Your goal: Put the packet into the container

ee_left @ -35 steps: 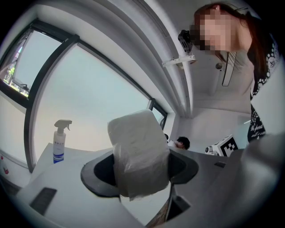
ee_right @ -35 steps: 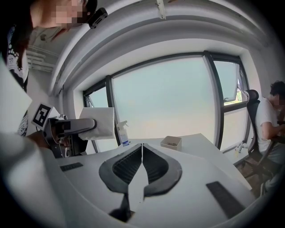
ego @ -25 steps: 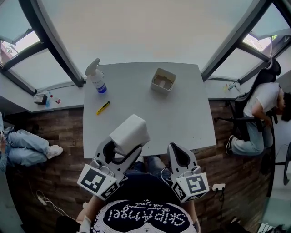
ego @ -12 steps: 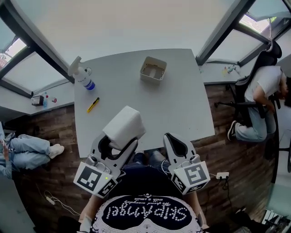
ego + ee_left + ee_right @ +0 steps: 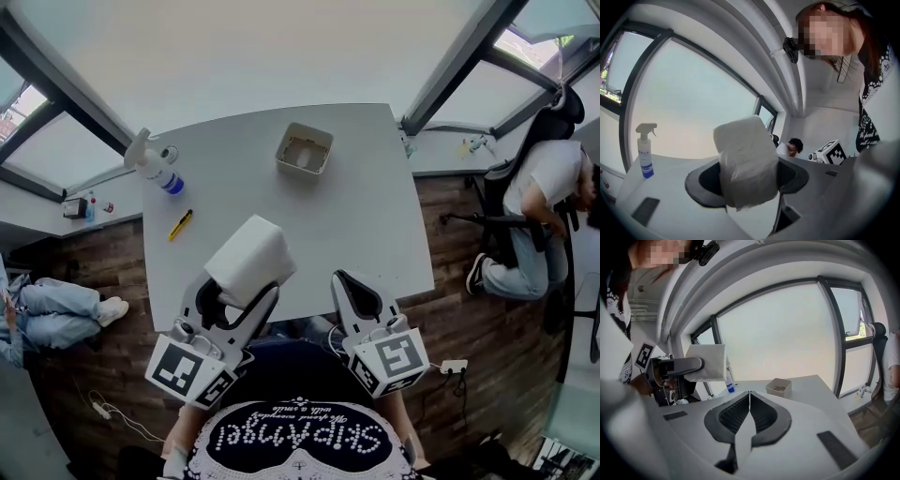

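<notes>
Packet (image 5: 251, 261) is not yet in the container (image 5: 301, 172). In the head view it sits clamped in the left gripper (image 5: 246, 287) above the near edge of the table (image 5: 366, 225), with the container well apart at about 1 o'clock from it. The right gripper (image 5: 345, 281) hangs just beside, carrying nothing. A spray bottle (image 5: 155, 167) at 11 o'clock and a small yellow tool (image 5: 180, 225) at 10 o'clock lie off the path, which looks clear. In the left gripper view both jaws press the packet's (image 5: 747, 161) lower half. In the right gripper view the jaws are closed together and empty, with the container (image 5: 778, 386) ahead at 1 o'clock; carrying the packet over and releasing it remain
</notes>
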`<state>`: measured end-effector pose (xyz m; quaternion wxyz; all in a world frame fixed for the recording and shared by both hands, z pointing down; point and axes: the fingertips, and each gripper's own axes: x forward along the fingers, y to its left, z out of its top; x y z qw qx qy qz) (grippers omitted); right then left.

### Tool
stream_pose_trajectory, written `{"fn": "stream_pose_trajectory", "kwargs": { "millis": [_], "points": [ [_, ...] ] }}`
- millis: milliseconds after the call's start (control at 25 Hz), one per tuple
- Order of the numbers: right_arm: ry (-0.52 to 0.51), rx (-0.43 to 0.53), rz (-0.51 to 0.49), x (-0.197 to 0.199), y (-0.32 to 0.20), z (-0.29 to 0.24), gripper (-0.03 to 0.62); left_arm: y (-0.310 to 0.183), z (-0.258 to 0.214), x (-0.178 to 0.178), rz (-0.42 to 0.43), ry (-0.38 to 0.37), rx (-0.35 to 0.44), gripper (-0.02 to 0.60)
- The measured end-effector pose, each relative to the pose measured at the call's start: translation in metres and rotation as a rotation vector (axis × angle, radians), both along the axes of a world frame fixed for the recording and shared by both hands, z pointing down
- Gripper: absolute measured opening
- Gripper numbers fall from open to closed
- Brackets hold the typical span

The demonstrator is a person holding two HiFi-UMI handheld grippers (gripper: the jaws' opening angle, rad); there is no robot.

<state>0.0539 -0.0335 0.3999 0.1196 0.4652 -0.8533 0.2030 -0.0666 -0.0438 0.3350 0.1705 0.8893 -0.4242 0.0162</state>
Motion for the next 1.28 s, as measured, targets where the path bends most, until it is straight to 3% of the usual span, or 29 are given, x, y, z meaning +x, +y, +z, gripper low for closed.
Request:
{"fn": "stream_pose_trajectory", "kwargs": {
  "millis": [880,1280],
  "points": [
    [-0.012,-0.037,-0.038,0.047,-0.053,0.009,0.017,-0.058,-0.004,0.032,-0.101,-0.003,0.029,0.282],
    [-0.022,-0.056,-0.096,0.052,-0.064,0.019,0.017,-0.063,-0.006,0.031,-0.163,-0.058,0.071,0.281]
  ]
}}
